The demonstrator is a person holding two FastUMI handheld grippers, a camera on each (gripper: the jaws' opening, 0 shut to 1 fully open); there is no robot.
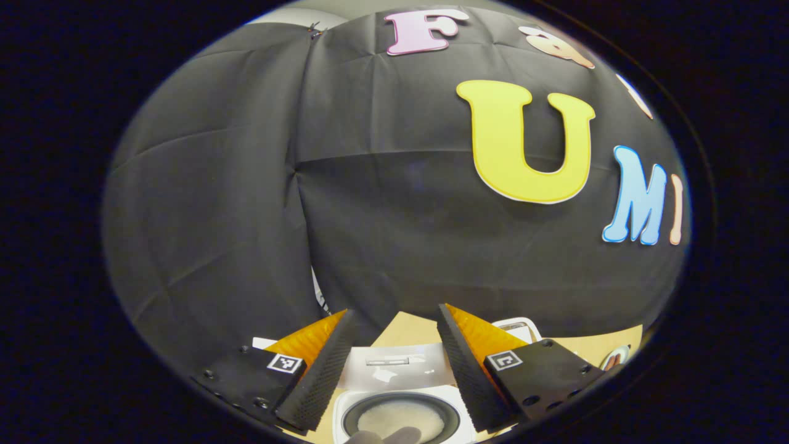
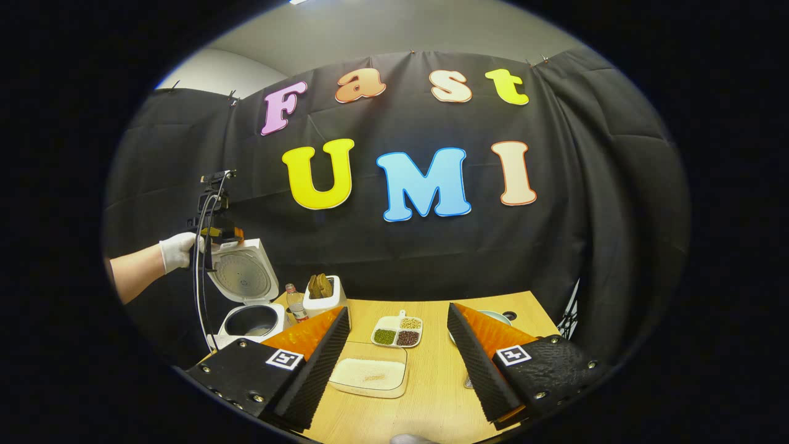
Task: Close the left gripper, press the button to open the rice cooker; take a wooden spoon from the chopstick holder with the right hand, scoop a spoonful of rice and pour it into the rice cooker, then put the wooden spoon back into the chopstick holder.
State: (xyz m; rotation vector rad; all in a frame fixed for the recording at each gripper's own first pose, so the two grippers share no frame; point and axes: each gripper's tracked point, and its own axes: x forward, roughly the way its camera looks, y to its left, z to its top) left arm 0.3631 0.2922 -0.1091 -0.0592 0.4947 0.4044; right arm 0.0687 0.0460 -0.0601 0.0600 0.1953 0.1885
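The white rice cooker (image 2: 249,320) stands at the table's far left with its lid (image 2: 243,274) raised. In the left gripper view I look down on its inner pot (image 1: 400,418), which holds white rice, with the lid (image 1: 394,365) behind it. My left gripper (image 1: 395,309) is open above the cooker; a gloved hand (image 2: 175,251) holds that gripper (image 2: 216,237) by the lid's top. My right gripper (image 2: 399,307) is open and holds nothing, low over the table. The white chopstick holder (image 2: 323,295) with wooden spoons stands right of the cooker. A shallow tray of rice (image 2: 370,373) lies between my right fingers.
A small bottle (image 2: 296,303) stands between cooker and holder. A divided dish (image 2: 399,332) of beans lies behind the rice tray. A round dish (image 2: 493,317) sits at the far right of the wooden table (image 2: 431,401). The black booth wall closes the back.
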